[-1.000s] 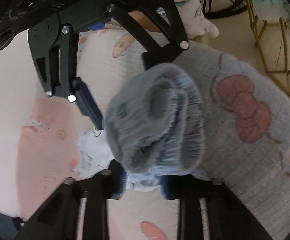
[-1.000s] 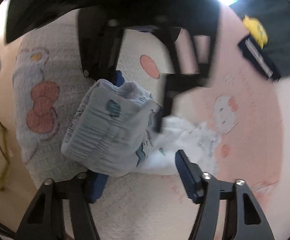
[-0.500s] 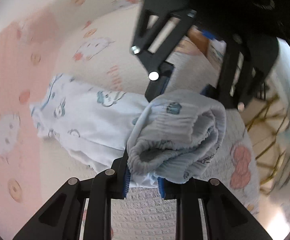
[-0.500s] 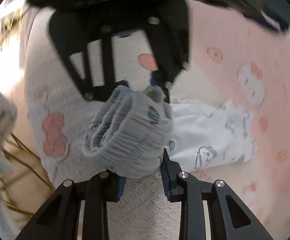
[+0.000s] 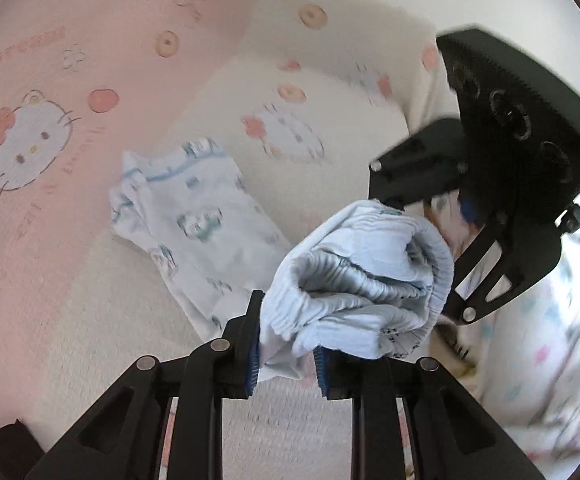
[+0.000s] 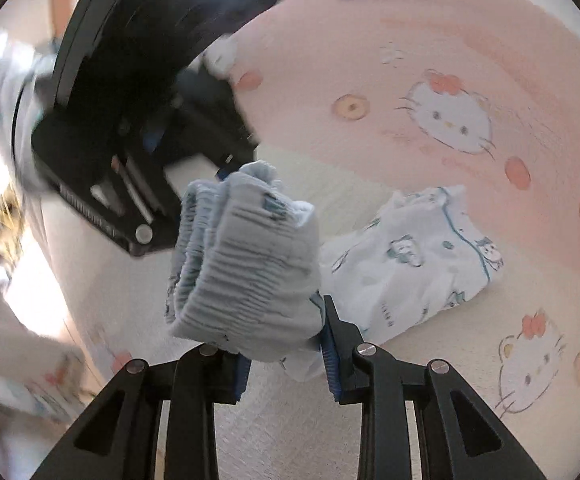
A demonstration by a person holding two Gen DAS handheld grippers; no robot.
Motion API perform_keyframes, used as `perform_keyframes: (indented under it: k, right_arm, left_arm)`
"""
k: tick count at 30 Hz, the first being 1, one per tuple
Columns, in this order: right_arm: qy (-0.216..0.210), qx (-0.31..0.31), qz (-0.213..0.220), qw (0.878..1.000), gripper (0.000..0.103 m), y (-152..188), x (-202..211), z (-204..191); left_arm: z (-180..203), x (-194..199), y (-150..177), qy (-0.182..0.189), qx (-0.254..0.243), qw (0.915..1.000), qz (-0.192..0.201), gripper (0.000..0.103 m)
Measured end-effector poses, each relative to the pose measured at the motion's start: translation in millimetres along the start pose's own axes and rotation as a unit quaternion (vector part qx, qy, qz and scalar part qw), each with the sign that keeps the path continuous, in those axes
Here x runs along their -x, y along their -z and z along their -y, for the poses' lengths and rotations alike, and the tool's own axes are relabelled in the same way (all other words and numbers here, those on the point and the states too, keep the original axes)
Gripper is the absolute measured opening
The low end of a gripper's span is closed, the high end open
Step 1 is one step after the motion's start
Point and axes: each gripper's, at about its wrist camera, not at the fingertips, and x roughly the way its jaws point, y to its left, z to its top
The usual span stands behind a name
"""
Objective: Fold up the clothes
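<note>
Left gripper (image 5: 286, 364): its fingers (image 5: 250, 344) were clamped on a bunched pale blue garment (image 5: 362, 284) with a gathered elastic band.
Right gripper (image 5: 486, 200): black, at the garment's far side; grip hidden.
Second garment (image 5: 194, 220): white with blue print, lying flat on the blanket beyond.
Blanket (image 5: 70, 280): pink and cream, cartoon cat faces.

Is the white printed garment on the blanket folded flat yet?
No, the white printed garment lies crumpled on the Hello Kitty blanket, edges uneven.
</note>
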Motion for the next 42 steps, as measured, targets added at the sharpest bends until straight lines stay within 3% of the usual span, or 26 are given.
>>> perform_keyframes:
  k: [7,12,26,35,39,42]
  right_arm:
    - [-0.013,-0.085,0.03,0.996,0.029,-23.4,12.6,49.3]
    - [-0.009,-0.119,0.041,0.992,0.029,-31.8,11.3,81.3]
    - [-0.006,-0.208,0.048,0.977,0.029,-35.1,-9.8,133.2]
    - [-0.025,-0.298,0.048,0.953,0.029,-34.0,-29.4,172.7]
    - [-0.012,-0.342,0.02,0.939,0.029,-25.7,-41.6,185.6]
    - [0.002,-0.383,-0.007,0.924,0.029,-14.8,-52.5,195.9]
  left_arm:
    - [-36.4,10.3,-6.3,-0.023,0.039,0.9986,0.027,0.018]
    - [-80.1,-12.7,-32.8,-0.032,0.085,0.9951,0.04,0.018]
    - [-110.3,-38.1,-58.8,-0.055,0.151,0.9867,0.026,0.017]
    - [-140.6,-49.2,-66.1,-0.051,0.199,0.9786,0.017,0.017]
    - [-152.7,-68.7,-62.3,-0.088,0.209,0.9738,-0.021,0.018]
    - [-163.6,-87.1,-51.9,-0.095,0.232,0.9667,-0.052,0.019]
